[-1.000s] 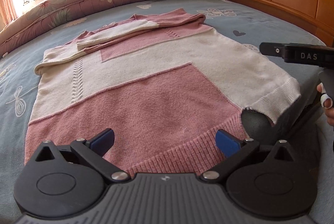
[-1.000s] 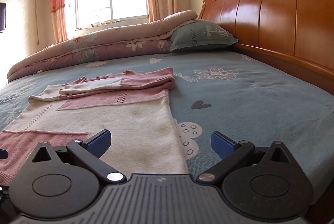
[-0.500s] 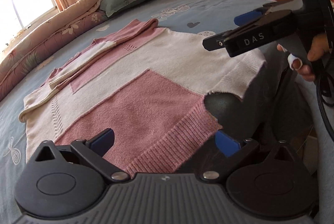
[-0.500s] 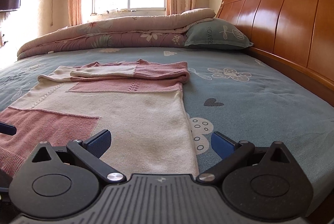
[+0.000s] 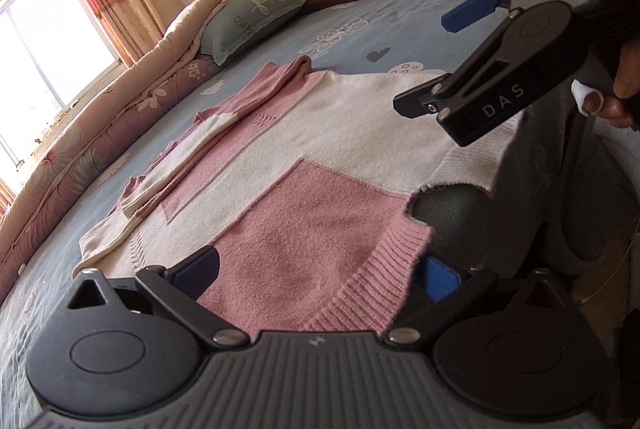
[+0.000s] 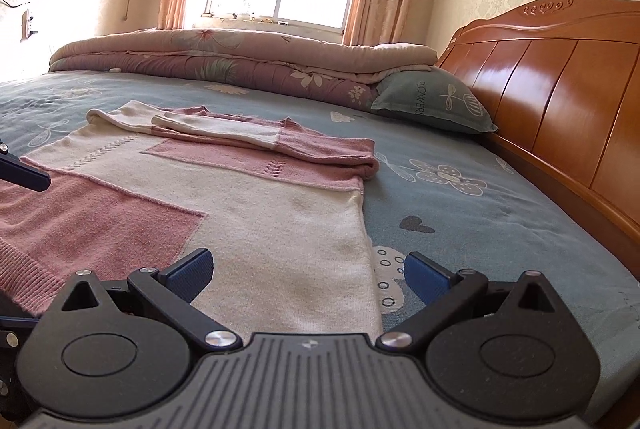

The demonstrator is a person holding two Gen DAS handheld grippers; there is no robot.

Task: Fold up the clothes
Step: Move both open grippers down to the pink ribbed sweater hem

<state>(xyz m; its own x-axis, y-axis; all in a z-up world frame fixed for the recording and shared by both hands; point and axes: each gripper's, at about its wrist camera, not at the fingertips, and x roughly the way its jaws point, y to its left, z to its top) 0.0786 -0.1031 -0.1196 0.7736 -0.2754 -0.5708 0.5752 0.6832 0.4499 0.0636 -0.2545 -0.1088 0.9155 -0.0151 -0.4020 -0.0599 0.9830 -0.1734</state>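
Swinging further round since 0.5 s ago, my left gripper [image 5: 320, 269] now straddles the sweater [image 5: 320, 133] hem at lower centre, jaws wide, nothing clamped. Upper right, the right gripper [image 5: 448, 57] hangs over it. Right view: that gripper [image 6: 308, 273] gapes empty over the sweater's [image 6: 256, 205] white edge, lower centre.

One sweater [image 5: 304, 165] on one bed [image 6: 480, 213]. One pillow [image 6: 436, 101], one rolled quilt [image 6: 224, 57]. Two hand-held grippers, left [image 5: 316, 269] and right [image 6: 308, 271].
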